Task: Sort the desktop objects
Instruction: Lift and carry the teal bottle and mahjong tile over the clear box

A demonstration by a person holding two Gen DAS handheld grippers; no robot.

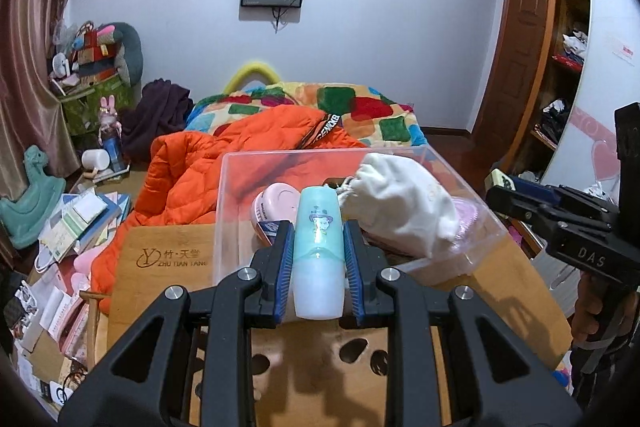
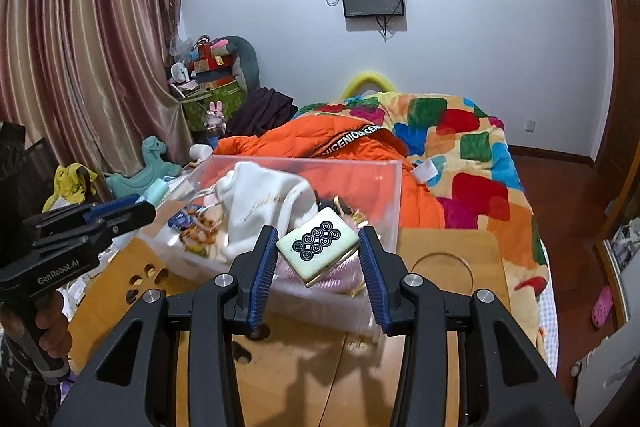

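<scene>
Left gripper: matte black frame of angular struts with triangular cut-outs and four round silver screw heads across the top. Its fingers carry ribbed blue pads. Side body is printed "GenRobot.AI" in pale lettering, above a grey handle.

Right gripper: same black frame, four silver screws, ribbed blue pads on the fingers. Side body is marked "DAS". A dark patterned sleeve shows below the handle.
</scene>
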